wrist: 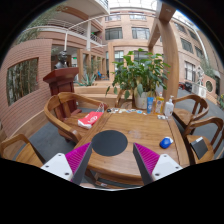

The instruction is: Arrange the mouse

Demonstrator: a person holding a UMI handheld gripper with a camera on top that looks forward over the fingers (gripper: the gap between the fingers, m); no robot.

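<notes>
An outdoor courtyard scene is seen from the gripper (111, 163), which is held above the near edge of a round wooden table (130, 135). The two fingers are spread wide apart, with nothing held between them; the magenta pads (78, 157) are seen on their inner faces, one at about 7 o'clock and the other at about 5 o'clock of the view.

At about 8 o'clock, a dark laptop (48, 141) is seen lying on the table's left side. Behind it, at 9 to 10 o'clock, a wooden chair (62, 106) is placed. A red and white packet (91, 118) is found on the table just right of that chair. Just ahead of the fingers, near the table's middle, a round black mouse pad (109, 142) lies flat.

At the far edge of the table, around 1 o'clock, a large potted plant (138, 76) is seen, with a blue-labelled bottle (150, 104) and a pale bottle (168, 106) beside it.

The blue mouse (165, 143) is found at about 3 o'clock, resting on the wood well apart from the mouse pad. Further right, wooden chairs (200, 125) are seen.
</notes>
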